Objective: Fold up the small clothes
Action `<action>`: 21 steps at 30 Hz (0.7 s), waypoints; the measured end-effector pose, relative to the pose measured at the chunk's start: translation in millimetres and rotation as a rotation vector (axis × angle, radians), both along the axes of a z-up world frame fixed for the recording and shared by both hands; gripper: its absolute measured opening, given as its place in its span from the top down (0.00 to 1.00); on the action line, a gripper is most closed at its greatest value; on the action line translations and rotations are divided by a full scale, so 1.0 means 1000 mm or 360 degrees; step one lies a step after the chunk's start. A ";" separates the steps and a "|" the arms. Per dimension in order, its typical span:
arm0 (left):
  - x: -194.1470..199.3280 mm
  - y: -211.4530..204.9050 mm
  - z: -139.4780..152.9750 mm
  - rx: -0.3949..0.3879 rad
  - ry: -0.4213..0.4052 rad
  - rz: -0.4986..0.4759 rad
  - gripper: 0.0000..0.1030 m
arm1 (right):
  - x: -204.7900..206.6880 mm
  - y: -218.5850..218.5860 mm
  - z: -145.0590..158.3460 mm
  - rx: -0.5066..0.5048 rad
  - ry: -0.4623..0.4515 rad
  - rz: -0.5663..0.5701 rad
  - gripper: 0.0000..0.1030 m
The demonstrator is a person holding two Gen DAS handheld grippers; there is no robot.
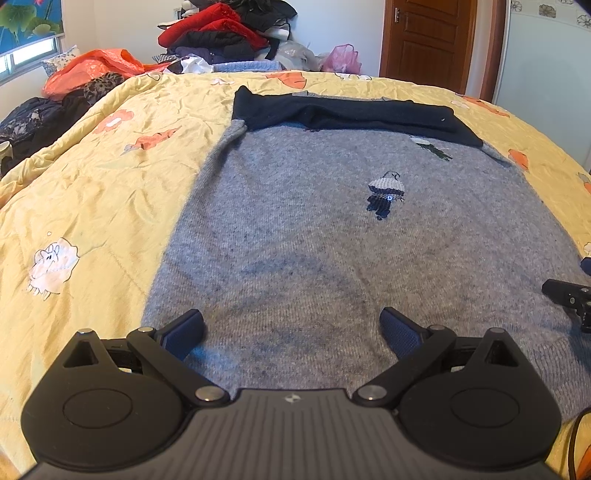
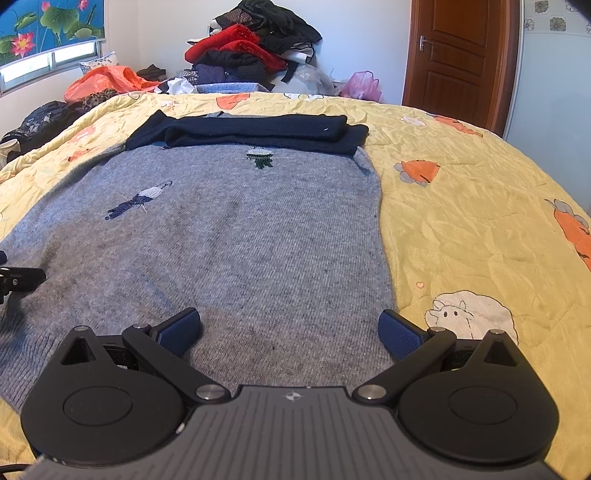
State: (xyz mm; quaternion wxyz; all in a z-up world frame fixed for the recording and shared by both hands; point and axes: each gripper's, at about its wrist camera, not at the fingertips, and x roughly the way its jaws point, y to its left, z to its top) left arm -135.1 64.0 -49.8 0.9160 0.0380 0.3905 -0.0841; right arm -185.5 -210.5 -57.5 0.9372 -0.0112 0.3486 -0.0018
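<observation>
With navy sleeves (image 1: 351,114) already folded across the grey sweater (image 2: 221,240), I am hovering both grippers, jaws apart, for its remaining hem fold.

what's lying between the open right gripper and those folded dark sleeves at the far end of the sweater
Only the grey sweater body with small embroidered figures lies between the right gripper and the navy sleeves. The right wrist view shows it.

Brown door (image 2: 458,55), window (image 2: 48,62) (probably daylit), white walls (image 2: 369,33).
</observation>
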 end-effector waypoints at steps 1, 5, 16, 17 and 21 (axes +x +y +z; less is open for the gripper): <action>-0.001 0.001 0.000 -0.0001 0.0001 0.0001 0.01 | -0.001 0.000 0.000 -0.0002 0.0001 0.0002 0.00; -0.004 0.003 0.000 -0.0001 0.0002 0.0003 0.01 | -0.007 -0.001 0.001 -0.0002 0.0005 0.0007 0.00; -0.033 0.022 0.001 -0.0004 -0.0016 -0.0028 0.01 | -0.037 -0.004 0.004 -0.0047 0.0014 0.0097 0.00; -0.035 0.024 0.001 0.0003 -0.0017 -0.0035 0.01 | -0.040 -0.005 0.005 -0.0043 0.0014 0.0099 0.00; -0.044 0.027 0.002 0.0026 -0.0026 -0.0057 0.01 | -0.047 -0.009 0.005 -0.0017 0.0024 0.0094 0.00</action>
